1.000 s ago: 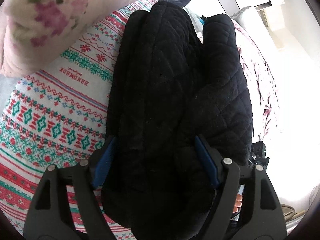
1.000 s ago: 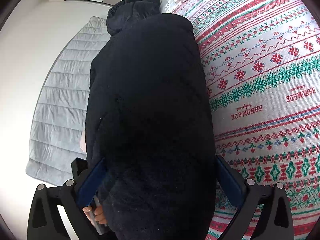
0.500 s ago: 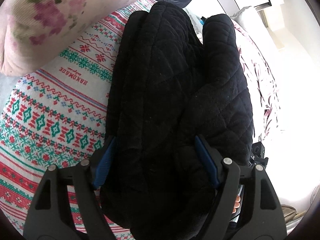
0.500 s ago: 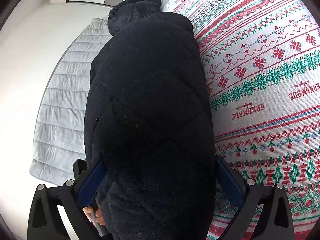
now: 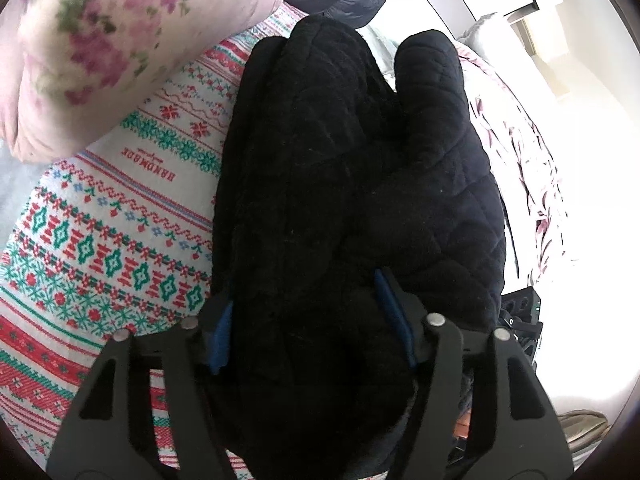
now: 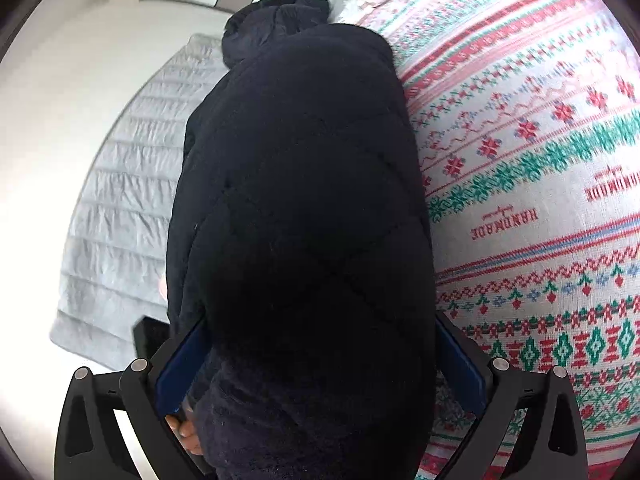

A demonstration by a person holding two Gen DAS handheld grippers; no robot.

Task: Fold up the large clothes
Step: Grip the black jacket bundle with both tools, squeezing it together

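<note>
Closing left tongs (image 5: 304, 320) on black quilted coat (image 5: 352, 184), bundled beside patterned blanket (image 5: 120, 240). Straddling it wide with right tongs (image 6: 320, 364); grip unclear. Folding apparently nearing completion.

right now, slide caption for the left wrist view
Left gripper closing on a folded black quilted coat on a patterned bedspread.

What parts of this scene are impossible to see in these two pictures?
- Left wrist view: the black quilted coat bulges over the closing left claw, hiding the lower pad surfaces.
- Right wrist view: coat bulk covers the right claw; contact unclear.
- Both views: the coat's near end is cut off below.
- Left view: glare whitens the right edge.
</note>
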